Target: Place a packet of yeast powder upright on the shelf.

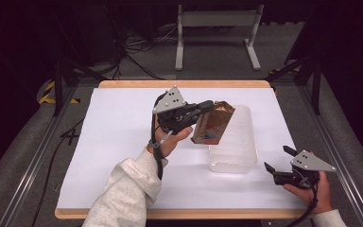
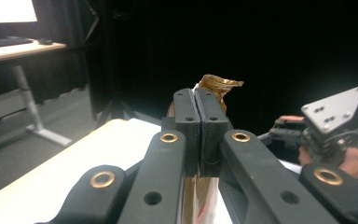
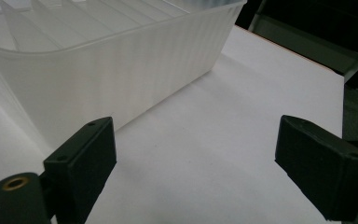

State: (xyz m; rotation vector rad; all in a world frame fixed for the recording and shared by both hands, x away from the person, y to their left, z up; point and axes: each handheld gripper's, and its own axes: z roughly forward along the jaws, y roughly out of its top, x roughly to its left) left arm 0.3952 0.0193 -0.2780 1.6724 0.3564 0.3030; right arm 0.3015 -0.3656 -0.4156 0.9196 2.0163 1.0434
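A brown snack packet [image 1: 213, 123] with red and blue print hangs in the air, tilted, over the left rim of a clear plastic tub [image 1: 236, 151]. My left gripper [image 1: 209, 107] is shut on the packet's upper edge; in the left gripper view the crumpled top of the packet [image 2: 219, 86] sticks up behind the closed left gripper [image 2: 199, 109]. My right gripper [image 1: 276, 159] rests low at the table's right front, open and empty. In the right gripper view the tub's ribbed wall [image 3: 121, 74] stands just ahead of the spread right gripper [image 3: 196, 154].
A white sheet [image 1: 118, 142] covers the wooden-edged table [image 1: 179, 84]. Beyond the far edge stand a grey metal stand [image 1: 217, 28] and loose cables [image 1: 137, 47] on the floor. Metal rails [image 1: 33, 161] run along both sides.
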